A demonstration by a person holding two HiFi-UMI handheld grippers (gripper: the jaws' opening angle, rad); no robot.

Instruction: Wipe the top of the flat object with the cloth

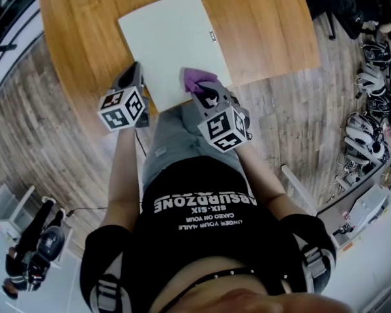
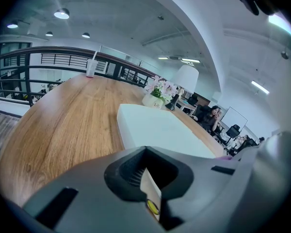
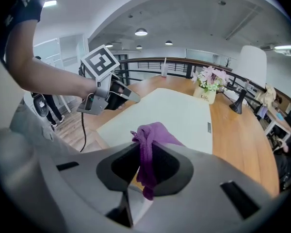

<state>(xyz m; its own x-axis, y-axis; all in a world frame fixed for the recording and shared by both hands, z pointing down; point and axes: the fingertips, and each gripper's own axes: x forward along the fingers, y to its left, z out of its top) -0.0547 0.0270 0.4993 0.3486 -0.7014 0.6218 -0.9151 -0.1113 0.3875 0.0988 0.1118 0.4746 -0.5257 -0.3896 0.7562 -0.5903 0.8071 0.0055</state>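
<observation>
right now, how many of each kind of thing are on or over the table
gripper: 2 (left gripper, right gripper)
flat white board: 1
purple cloth: 1
flower pot: 1
cup with straw: 1
desk lamp: 1
total: 7

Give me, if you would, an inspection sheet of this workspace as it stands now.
Surface: wooden table.
Job's things: white flat object lying at the table's near edge; purple cloth on its near corner.
Clutter: flower pot, cup with straw, both farther along the table.
Grippers: left hand-held gripper shut, empty, tip at the white flat object's edge; right hand-held gripper shut on the purple cloth.
Cables: black cable hanging from the left hand-held gripper.
Surroundings: railing, plank floor, seated person.
</observation>
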